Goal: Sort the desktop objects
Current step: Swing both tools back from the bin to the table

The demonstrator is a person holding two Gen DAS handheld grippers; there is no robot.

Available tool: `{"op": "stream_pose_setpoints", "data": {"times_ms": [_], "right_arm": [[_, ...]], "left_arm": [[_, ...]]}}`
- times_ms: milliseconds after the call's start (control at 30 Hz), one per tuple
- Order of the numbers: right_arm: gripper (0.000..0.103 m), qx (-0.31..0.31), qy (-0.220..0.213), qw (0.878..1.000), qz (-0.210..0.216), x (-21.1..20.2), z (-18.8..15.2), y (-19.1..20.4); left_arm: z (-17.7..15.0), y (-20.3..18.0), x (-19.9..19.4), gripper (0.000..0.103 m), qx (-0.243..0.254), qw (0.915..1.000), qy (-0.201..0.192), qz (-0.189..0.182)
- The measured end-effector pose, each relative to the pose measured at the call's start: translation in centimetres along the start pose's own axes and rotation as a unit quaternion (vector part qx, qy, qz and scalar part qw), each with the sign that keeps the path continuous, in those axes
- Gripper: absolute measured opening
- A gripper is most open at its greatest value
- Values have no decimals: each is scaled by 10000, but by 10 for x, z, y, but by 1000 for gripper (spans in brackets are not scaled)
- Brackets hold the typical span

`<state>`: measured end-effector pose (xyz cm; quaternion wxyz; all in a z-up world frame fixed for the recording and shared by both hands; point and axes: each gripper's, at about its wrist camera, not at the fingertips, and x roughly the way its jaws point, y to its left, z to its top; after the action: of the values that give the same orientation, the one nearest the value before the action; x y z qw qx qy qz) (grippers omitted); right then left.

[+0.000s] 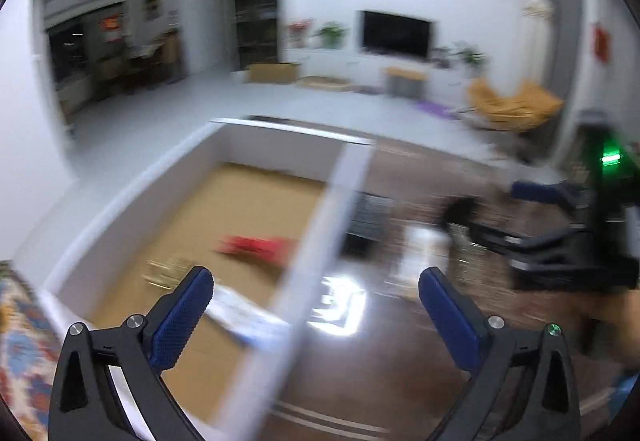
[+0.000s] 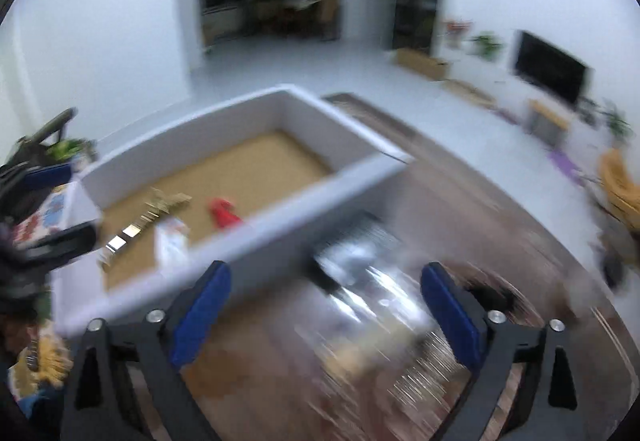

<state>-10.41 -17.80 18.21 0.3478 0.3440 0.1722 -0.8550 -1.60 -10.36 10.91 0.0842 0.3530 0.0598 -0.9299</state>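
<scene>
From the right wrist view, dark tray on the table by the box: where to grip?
Judgement only, it's blurred: dark tray lies flat on the table beside the white box. Take its exposed long edge, coming from above on the side away from the box.

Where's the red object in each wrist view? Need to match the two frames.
Left wrist: red object lies on the brown floor of the white box, left of centre, blurred.
Right wrist: red object lies on the same box floor, centre-left, just behind the box's near wall.
Shared landmark: the black TV on the far wall.
</scene>
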Motion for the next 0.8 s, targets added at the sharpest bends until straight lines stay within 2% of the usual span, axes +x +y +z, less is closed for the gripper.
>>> {"op": "stream_pose_setpoints", "data": {"times_ms": [67,100,133,200,267,367,500,667,800], "right_arm": [[102,333,-25,9978,-565,-23,-46,-35],[102,494,31,9962,-718,-29,-60,-48],[102,754,143,9925,-957,-36,-84,-65],[102,1183,330,9839,-1296,-48,-124,-88],[102,1486,430,9758,-1542,-54,-156,-101],[102,1977,535,9635,-1724,-60,-200,-113],[102,2282,540,9555,-1787,-63,-231,-117],[102,2280,478,9544,-1864,-61,-240,-107],[102,2285,626,9544,-1814,-49,-245,-101]], "left_arm": [[-24,-39,4,103,86,9984,233,-513],[-37,-58,12,103,223,9962,382,-754],[-45,-73,18,103,362,9943,503,-865],[-68,-99,35,103,688,9908,719,-920],[-89,-116,47,103,953,9886,726,-907],[-108,-135,70,103,1074,9864,844,-912],[-121,-131,83,103,915,9873,866,-967],[-127,-119,94,103,853,9890,860,-851],[-132,-116,103,103,804,9886,926,-874]]}}
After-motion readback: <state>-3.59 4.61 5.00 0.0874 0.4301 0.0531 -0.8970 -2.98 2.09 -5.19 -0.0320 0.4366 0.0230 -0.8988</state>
